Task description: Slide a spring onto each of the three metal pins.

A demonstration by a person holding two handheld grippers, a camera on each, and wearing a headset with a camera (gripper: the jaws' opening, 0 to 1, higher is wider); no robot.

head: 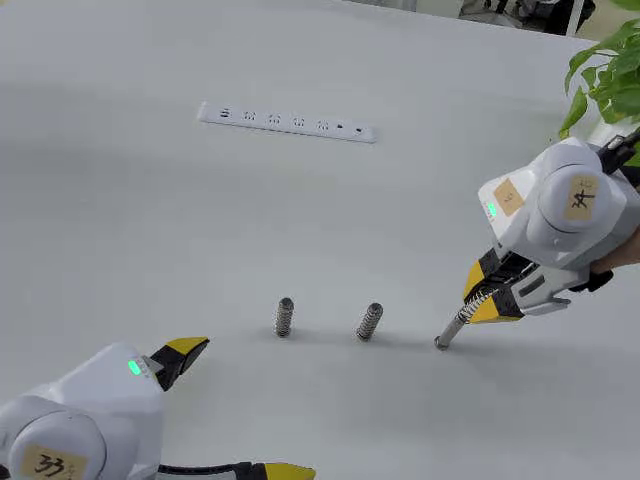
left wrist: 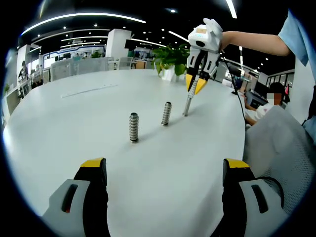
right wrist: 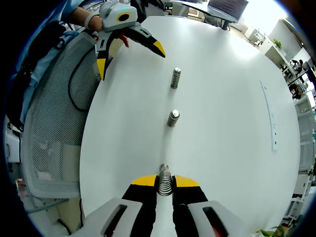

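Two metal pins stand on the white table, each with a spring on it: one on the left and one in the middle. A third pin leans at the right. My right gripper is shut on a spring that sits over the pin's upper end. Nearer me, my left gripper is open with nothing between its jaws, short of the left pin. It also shows as the left gripper far off.
A white power strip lies farther back on the table. A green plant stands at the right edge. A mesh chair is beside the table, and a seated person is at the far right.
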